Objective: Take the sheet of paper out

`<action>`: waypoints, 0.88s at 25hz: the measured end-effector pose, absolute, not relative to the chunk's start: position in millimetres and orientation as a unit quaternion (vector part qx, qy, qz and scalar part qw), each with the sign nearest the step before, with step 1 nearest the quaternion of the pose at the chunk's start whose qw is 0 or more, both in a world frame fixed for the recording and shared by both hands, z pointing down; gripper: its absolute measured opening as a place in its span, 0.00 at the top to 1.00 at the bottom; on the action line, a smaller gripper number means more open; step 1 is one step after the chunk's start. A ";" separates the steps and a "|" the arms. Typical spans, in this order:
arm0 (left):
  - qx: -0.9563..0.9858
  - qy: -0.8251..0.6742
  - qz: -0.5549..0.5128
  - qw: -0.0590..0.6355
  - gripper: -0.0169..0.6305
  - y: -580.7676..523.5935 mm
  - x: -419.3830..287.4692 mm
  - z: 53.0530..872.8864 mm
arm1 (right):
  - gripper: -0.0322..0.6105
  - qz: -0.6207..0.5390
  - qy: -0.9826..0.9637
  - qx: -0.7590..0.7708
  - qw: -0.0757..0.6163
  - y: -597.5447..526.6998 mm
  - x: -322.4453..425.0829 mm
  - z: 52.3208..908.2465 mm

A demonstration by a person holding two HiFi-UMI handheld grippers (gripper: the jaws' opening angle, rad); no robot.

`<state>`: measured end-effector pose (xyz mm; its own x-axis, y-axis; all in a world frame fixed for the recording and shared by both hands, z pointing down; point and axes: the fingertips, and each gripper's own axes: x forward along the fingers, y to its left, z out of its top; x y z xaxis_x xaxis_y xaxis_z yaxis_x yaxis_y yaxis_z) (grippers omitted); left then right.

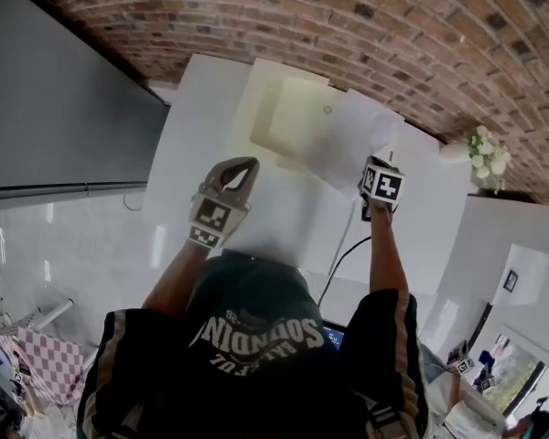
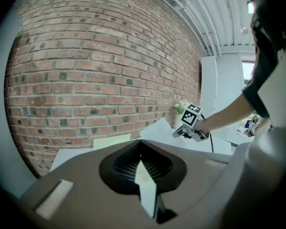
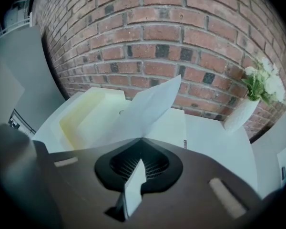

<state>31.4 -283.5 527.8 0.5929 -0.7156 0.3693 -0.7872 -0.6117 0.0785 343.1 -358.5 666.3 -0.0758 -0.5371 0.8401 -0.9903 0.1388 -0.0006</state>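
The right gripper [image 3: 143, 139] has its jaws pressed together on the near edge of the sheet of paper [image 3: 150, 104]. The sheet slants up over the right side of the pale yellow tray [image 3: 83, 118] on the white table [image 3: 214, 142]. The left gripper [image 2: 140, 142] has its jaws closed together with nothing between them, apart from the sheet.

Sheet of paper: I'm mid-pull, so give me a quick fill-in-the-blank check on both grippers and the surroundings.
The right gripper has its jaws ____ on the sheet of paper.
The left gripper has its jaws together and holds ____.
The vase of white flowers stands in front of the ____ wall.
Missing words: shut; nothing; brick.
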 end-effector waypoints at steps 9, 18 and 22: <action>0.886 -0.433 0.128 0.100 0.96 -279.8 24.7 509.9 | 0.95 0.255 -0.680 0.597 0.341 -335.1 340.3 613.6; 0.886 -0.442 0.111 0.080 0.96 -280.5 12.6 487.9 | 0.95 0.217 -0.719 0.602 0.270 -322.2 305.6 543.9; 0.885 -0.445 0.110 0.076 0.96 -276.8 5.4 483.0 | 0.95 0.212 -0.739 0.598 0.225 -322.5 279.8 514.8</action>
<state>5.4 -276.8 483.0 0.5794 -0.7718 0.2620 -0.8051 -0.5921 0.0365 279.8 -322.5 514.8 -0.1829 -0.7899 0.5854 -0.9800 0.1943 -0.0439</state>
